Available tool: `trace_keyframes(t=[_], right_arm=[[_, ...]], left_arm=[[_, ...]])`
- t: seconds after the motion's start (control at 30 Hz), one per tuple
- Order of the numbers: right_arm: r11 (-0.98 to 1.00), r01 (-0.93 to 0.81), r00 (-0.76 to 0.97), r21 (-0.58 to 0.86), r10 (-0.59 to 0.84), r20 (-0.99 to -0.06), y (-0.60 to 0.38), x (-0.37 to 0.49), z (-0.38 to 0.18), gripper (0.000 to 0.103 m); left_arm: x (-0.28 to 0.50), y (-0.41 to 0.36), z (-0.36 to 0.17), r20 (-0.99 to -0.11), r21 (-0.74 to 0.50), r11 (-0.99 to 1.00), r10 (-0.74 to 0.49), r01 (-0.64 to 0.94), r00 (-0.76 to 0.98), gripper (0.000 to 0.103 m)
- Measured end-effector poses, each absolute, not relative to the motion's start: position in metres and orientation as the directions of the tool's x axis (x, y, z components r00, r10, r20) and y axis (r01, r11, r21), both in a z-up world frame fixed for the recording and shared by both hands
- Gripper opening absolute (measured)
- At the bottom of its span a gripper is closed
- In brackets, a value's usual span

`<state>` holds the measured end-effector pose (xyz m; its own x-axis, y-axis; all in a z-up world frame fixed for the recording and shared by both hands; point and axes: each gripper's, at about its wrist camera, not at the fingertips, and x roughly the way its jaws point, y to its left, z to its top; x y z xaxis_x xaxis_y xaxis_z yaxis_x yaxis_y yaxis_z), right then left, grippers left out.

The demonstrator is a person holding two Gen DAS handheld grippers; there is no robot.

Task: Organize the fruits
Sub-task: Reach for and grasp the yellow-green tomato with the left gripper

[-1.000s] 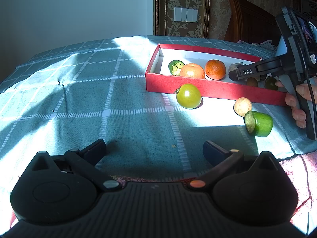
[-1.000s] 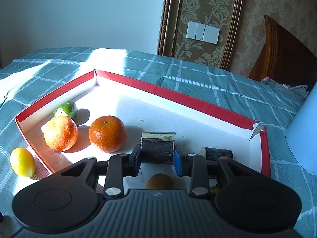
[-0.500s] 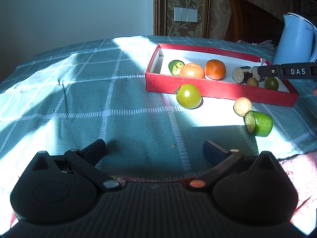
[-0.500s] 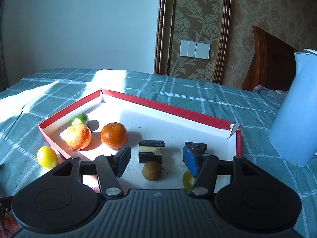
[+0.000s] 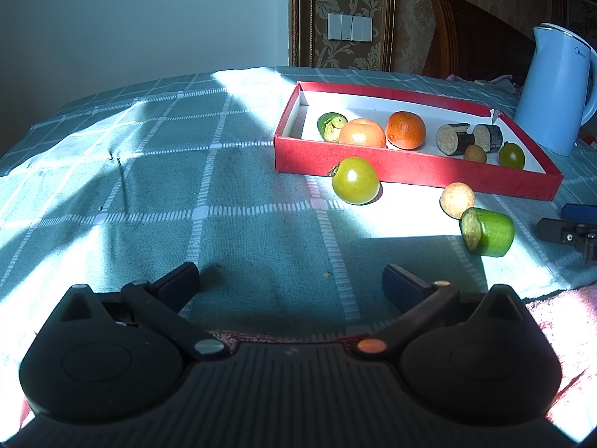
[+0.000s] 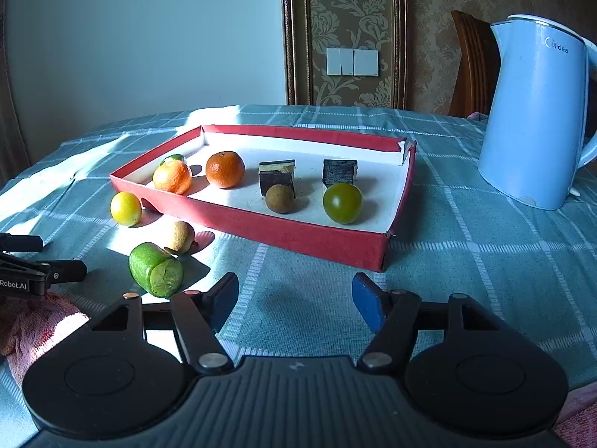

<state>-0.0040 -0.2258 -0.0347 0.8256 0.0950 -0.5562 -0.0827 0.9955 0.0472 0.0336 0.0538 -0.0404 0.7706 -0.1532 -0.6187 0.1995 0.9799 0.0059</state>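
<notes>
The red tray [image 6: 283,237] lies ahead of the right gripper [image 6: 294,296], whose jaws have just been opening and stand half-wide, empty; the left gripper [image 5: 291,280] gapes wide, also empty. Next, I judge, the green cut fruit [image 6: 156,269], just left of the right fingers, wants a square, gentle grip across its round sides. The tan ball [image 6: 180,236] behind it is part-hidden, its kind unclear.

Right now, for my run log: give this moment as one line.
stage: between picks | right gripper: open, empty, jaws just opened | left gripper: open, empty | box: seven pieces | cloth: three left
</notes>
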Motion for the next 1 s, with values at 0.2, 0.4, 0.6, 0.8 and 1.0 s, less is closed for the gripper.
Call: trace_keyframes(t=[0.2, 0.4, 0.6, 0.8, 1.0], right_arm=[[0.993, -0.083, 0.814, 0.087, 0.118, -0.569, -0.232, -0.003, -0.04, 0.075], [0.991, -0.071, 0.814, 0.112, 0.123, -0.568, -0.237, -0.003, -0.041, 0.079], [0.991, -0.074, 0.812, 0.108, 0.123, -0.57, -0.235, -0.002, -0.041, 0.08], [0.991, -0.075, 0.812, 0.108, 0.123, -0.571, -0.235, -0.002, -0.041, 0.081], [0.992, -0.074, 0.812, 0.106, 0.122, -0.571, -0.235, -0.002, -0.041, 0.081]], left_arm=[[0.034, 0.051, -0.04, -0.617, 0.023, 0.981, -0.136, 0.19, 0.775, 0.103], [0.043, 0.042, -0.03, -0.601, 0.032, 0.982, -0.132, 0.189, 0.788, 0.103], [0.056, 0.03, -0.021, -0.586, 0.059, 0.975, -0.139, 0.212, 0.799, 0.103], [0.072, 0.015, -0.018, -0.577, 0.096, 0.966, -0.141, 0.238, 0.804, 0.103], [0.087, 0.009, -0.023, -0.577, 0.115, 0.964, -0.131, 0.24, 0.806, 0.103]])
